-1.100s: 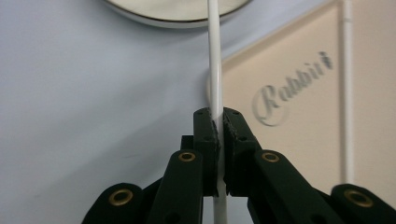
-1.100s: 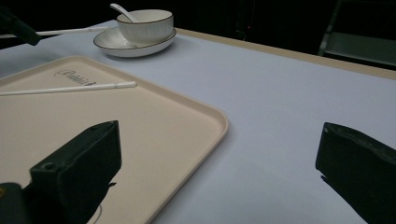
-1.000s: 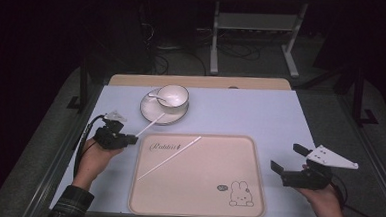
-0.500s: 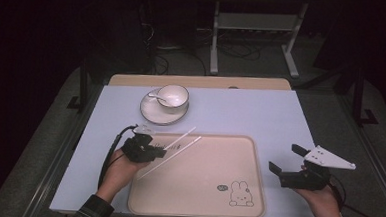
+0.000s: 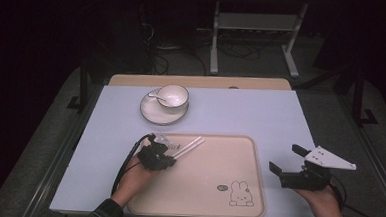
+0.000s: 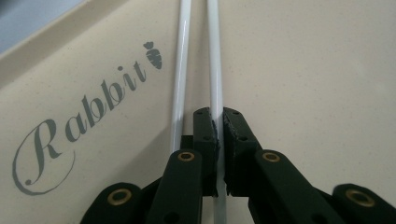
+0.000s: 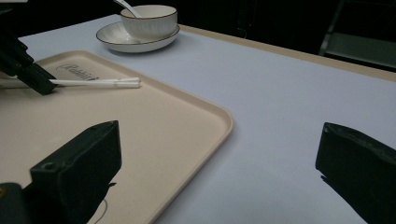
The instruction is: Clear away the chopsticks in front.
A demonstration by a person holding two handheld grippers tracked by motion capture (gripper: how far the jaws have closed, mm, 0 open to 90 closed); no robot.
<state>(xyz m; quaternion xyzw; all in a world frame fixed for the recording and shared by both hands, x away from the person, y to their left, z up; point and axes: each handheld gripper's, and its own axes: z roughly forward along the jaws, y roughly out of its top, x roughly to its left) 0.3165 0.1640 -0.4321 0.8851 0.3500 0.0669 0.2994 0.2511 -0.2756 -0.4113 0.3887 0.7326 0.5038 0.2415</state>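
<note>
A big pale blue table (image 5: 260,122) stands in a dark room, with a metal rack (image 5: 255,26) and cables on the floor behind it. A tan tray (image 5: 218,162) with a bunny picture lies on the table. The left gripper (image 5: 171,156) pinches one white chopstick (image 6: 214,70) tight, low over the tray. The other chopstick (image 6: 181,70) lies just beside it. The right gripper (image 5: 286,161) rests right of the tray, jaws wide apart and holding nothing. A bowl (image 5: 172,96) with a spoon sits on a saucer (image 5: 153,115) farther back.
</note>
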